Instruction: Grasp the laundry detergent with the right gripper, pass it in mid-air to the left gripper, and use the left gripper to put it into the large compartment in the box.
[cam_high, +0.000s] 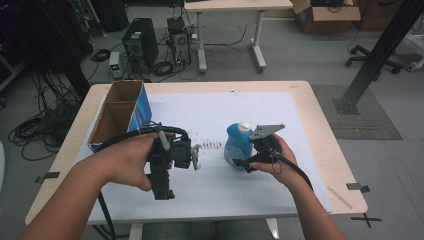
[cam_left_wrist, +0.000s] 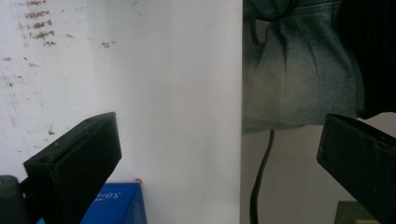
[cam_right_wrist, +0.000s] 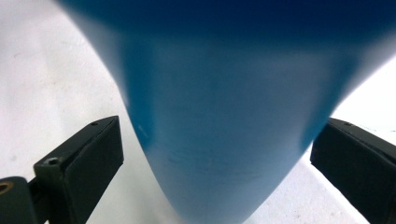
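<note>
- The blue bottle (cam_high: 238, 145) with a white cap stands upright on the white mat (cam_high: 280, 115), a little toward four o'clock of the mat's middle and close to the person's side of the table (cam_high: 320, 105).
- In the right gripper view the bottle (cam_right_wrist: 224, 140) sits between the two black jaws, which are spread wide with a gap on either side; nothing is clamped yet.
- The right gripper (cam_high: 246, 163) comes at the bottle low on its body from about five o'clock, held by the right hand (cam_high: 277, 162).
- My judgement: the bottle narrows where the jaws would meet it, so a squeeze there could let it slip or tip. One jaw arriving first could also shove it over toward nine o'clock.
- The left gripper (cam_high: 195, 156) hangs at nine o'clock of the bottle, apart from it, in the left hand (cam_high: 125, 160). Its jaws are spread and hold nothing.
- An open cardboard box (cam_high: 120, 112) with a blue side lies at ten o'clock, near the table's left edge. A toppled bottle would roll on the mat rather than reach it.
</note>
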